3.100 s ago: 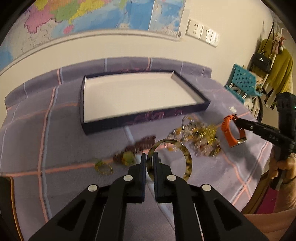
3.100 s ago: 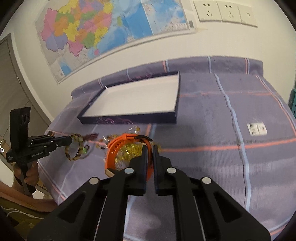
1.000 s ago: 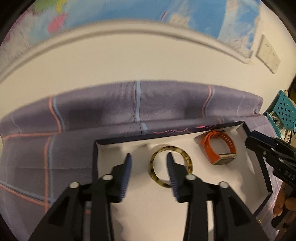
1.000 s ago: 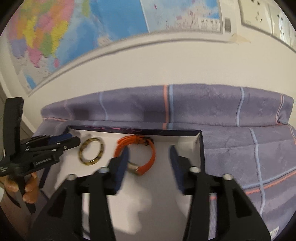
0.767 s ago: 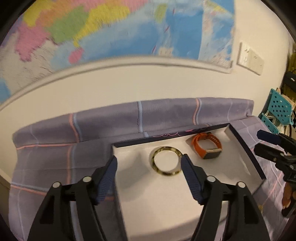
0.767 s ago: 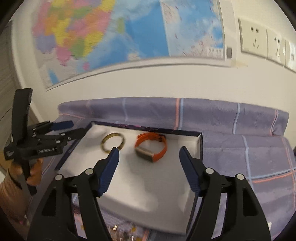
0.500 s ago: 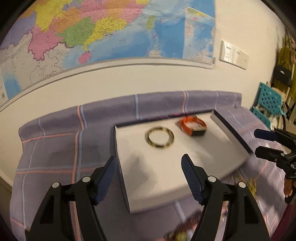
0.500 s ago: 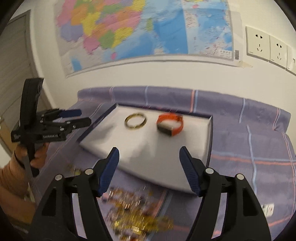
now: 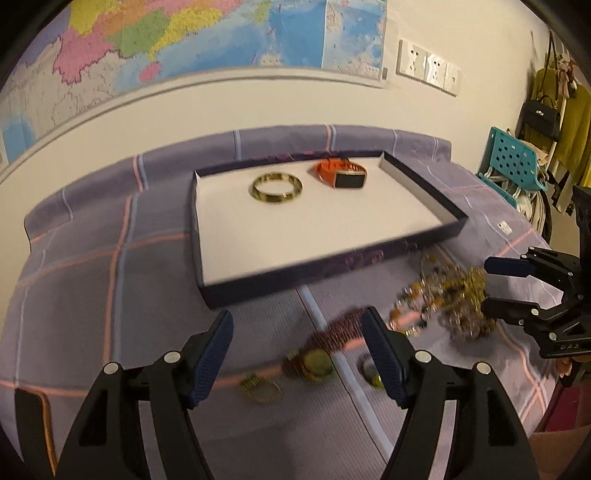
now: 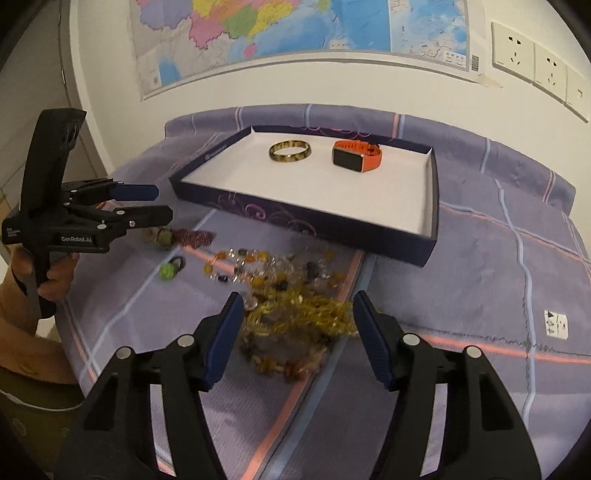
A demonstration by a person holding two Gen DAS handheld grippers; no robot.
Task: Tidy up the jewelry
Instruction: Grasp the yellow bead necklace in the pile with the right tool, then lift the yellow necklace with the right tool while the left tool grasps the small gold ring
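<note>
Purple checked cloth [image 9: 74, 266] covers the counter in front of me, and above it a big coloured map [image 10: 295, 26] hangs on the cream wall. On the cloth sits a dark blue tray [image 9: 421, 184] with a white floor. Two pieces lie near its far edge, side by side and apart: a mottled yellow bangle [image 9: 277, 187] flat on the white, and an orange watch [image 9: 341, 175] just to its right with the dark face turned my way.

My left tool [image 9: 297, 352] is released, its blue pads spread wide with nothing gripped between them; it hangs over a dark red beaded piece [image 9: 334, 334], a green-stoned ring [image 9: 317, 363] and a thin gold bracelet [image 9: 262, 387], all loose on the cloth in front of the tray.

My right tool [image 10: 298, 334] has its jaws closing, but the pads press on nothing. Below the gap lies a tangled heap of amber and gold necklaces [image 10: 291, 317], blurred. A small green ring [image 10: 170, 268] lies left of that heap.
</note>
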